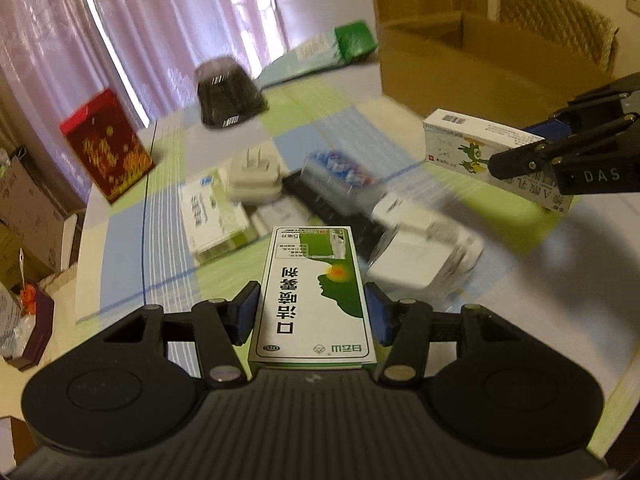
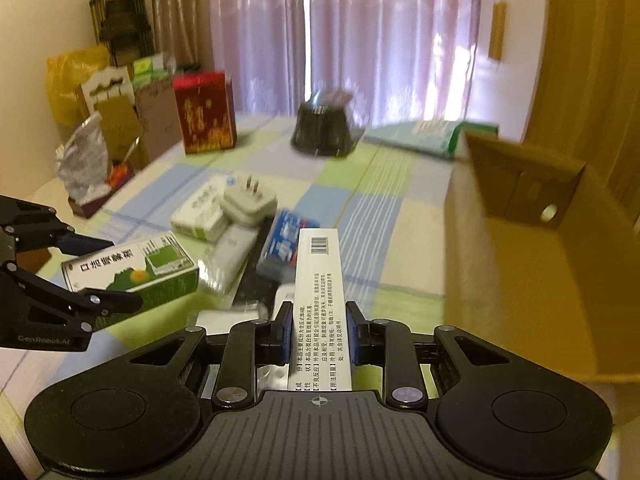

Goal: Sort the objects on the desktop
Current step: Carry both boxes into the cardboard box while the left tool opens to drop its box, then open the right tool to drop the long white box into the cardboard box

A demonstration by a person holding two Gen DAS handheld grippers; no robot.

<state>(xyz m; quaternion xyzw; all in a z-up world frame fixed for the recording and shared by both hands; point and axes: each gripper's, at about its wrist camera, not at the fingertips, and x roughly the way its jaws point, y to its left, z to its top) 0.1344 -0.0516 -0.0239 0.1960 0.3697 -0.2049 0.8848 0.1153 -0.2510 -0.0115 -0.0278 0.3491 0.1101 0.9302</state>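
My left gripper (image 1: pixel 313 312) is shut on a green-and-white medicine box (image 1: pixel 314 296), held above the table. That same box (image 2: pixel 132 268) and the left gripper (image 2: pixel 102 272) show at the left of the right wrist view. My right gripper (image 2: pixel 318 332) is shut on a narrow white medicine box (image 2: pixel 319 300) with a barcode. The left wrist view shows this white box (image 1: pixel 476 140) in the right gripper (image 1: pixel 520 148) at the right. Below lies a pile: a white plug adapter (image 1: pixel 254 180), a blue-white pack (image 1: pixel 340 172), white chargers (image 1: pixel 424 256) and another white box (image 1: pixel 212 212).
An open cardboard box (image 2: pixel 532 264) stands at the right, close to my right gripper. A red gift box (image 1: pixel 106 144), a black tub (image 1: pixel 228 92) and a flat green-ended package (image 1: pixel 320 56) sit at the table's far side. Bags and boxes crowd the floor at the left.
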